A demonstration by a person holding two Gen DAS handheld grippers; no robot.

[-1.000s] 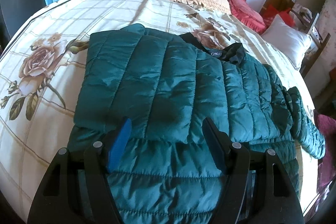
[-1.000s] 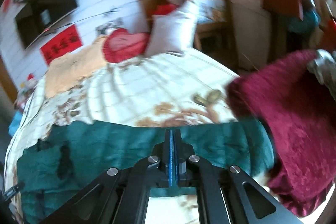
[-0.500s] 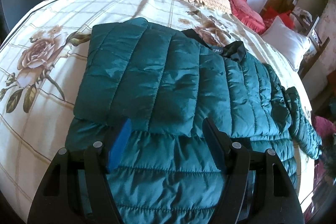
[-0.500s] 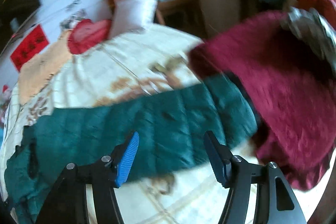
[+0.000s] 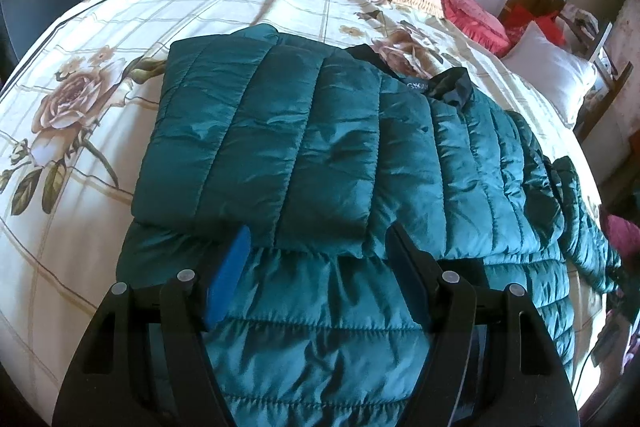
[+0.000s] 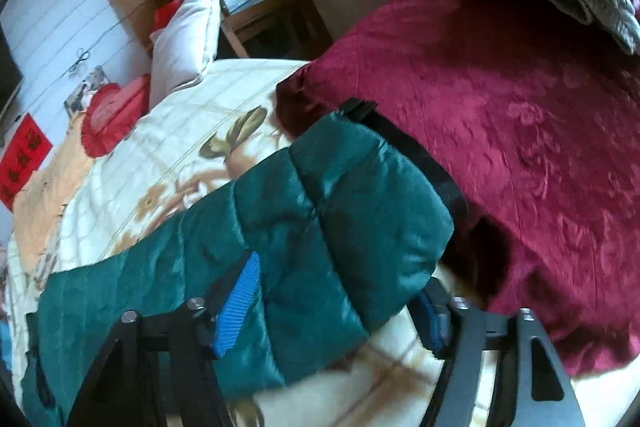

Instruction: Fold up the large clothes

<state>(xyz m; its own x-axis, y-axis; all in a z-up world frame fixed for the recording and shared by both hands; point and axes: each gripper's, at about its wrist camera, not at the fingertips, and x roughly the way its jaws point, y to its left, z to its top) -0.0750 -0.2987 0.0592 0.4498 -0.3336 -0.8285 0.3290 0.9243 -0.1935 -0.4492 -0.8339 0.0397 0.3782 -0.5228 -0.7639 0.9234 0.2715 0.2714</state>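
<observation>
Spread flat across the cream floral bedspread (image 5: 100, 27): a teal quilted puffer jacket (image 5: 320, 147), one sleeve already folded over its body. Left gripper (image 5: 316, 255) wide above the folded part, nothing between. Right gripper (image 6: 340, 291) closing around the far sleeve (image 6: 320, 219), beside the maroon blanket (image 6: 520, 107). Probably light, puffy, slick; best pinched at the cuff.

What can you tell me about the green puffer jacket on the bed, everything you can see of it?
The green puffer jacket is teal, shiny and quilted, with a dark collar. It lies flat on the floral bedspread, one sleeve already folded across its body. The other sleeve, dark-cuffed, reaches the maroon blanket; the right gripper is closing around it. The left gripper hangs open above the body.
</observation>
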